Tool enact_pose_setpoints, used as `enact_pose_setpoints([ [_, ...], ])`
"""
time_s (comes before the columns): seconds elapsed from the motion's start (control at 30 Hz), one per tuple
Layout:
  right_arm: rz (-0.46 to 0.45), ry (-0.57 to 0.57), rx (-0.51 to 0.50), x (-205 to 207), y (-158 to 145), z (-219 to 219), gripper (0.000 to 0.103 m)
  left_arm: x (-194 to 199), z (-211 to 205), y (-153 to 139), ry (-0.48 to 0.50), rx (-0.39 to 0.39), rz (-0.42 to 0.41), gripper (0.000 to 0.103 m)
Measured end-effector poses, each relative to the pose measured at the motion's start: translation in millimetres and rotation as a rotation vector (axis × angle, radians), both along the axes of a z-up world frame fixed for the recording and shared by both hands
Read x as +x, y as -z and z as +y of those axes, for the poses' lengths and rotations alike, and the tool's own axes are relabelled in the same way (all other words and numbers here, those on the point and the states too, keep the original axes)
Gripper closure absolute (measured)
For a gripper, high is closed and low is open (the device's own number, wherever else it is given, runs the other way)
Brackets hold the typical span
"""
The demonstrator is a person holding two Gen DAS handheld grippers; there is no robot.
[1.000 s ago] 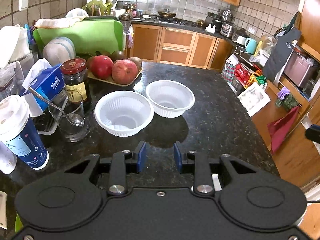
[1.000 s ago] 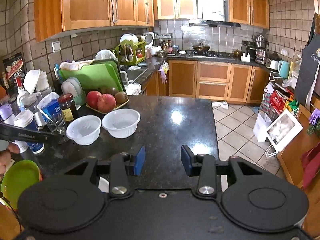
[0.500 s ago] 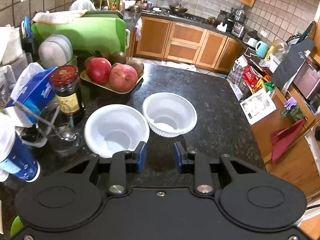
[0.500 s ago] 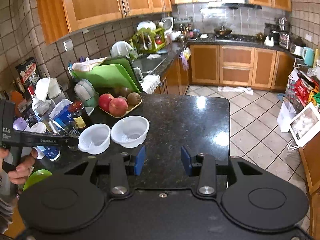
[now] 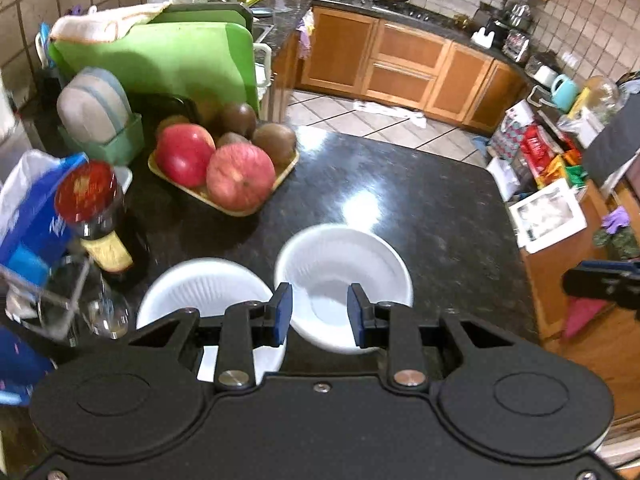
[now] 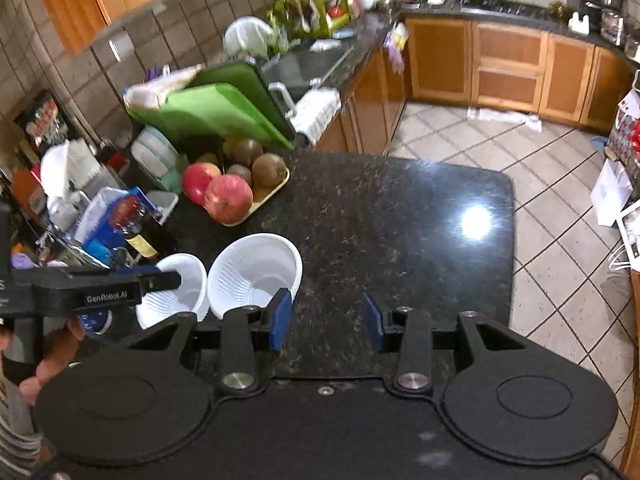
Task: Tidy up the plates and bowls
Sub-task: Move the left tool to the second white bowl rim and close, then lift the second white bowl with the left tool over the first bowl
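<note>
**Two white bowls side by side on the black counter, both grippers empty**

Hard-to-see stuff first. The left wrist view is smeared by motion, so the jar with the red lid and the glass beside it are fuzzy, and the jar's label can't be read. The left gripper's own body covers the near edge of the left bowl, and its left finger overlaps the rim of the right bowl. In the right wrist view the left gripper reaches in from the left edge and hides part of the left bowl; only part of the hand holding it shows, cut off at the frame edge. The clutter along the wall is too blurry to sort out.

Counts: two white ribbed bowls, upright, rims touching or nearly so, near the left side of the dark stone counter. One yellow tray of fruit behind them, with two red apples and several brown kiwis; I can't get an exact kiwi number. Two green cutting boards lean behind that.

Jaws: the left gripper hangs over the right bowl, parted, nothing pinched. The right gripper is spread over bare counter just right of the bowls, holding nothing.
</note>
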State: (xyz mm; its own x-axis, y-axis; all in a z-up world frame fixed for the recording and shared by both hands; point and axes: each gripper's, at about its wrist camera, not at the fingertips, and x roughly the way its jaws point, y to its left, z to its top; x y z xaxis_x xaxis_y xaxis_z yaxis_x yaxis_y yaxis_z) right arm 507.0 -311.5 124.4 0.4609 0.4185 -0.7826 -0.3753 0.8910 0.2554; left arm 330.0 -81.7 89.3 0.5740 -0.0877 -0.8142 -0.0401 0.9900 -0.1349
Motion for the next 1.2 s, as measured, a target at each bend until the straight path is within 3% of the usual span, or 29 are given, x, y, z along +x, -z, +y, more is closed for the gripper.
enact_pose_setpoints([
  [0.47, 0.142, -0.043, -0.062, 60, 70, 72, 0.061, 54, 8, 36, -0.017, 0.042, 0.09, 0.065],
  [0.67, 0.177, -0.038, -0.053, 65, 87, 80, 0.061, 64, 13, 43, 0.003, 0.008, 0.117, 0.065],
  [1.2, 0.207, -0.062, -0.097, 61, 115, 101, 0.065, 72, -2, 66, 0.058, 0.058, 0.159, 0.065],
])
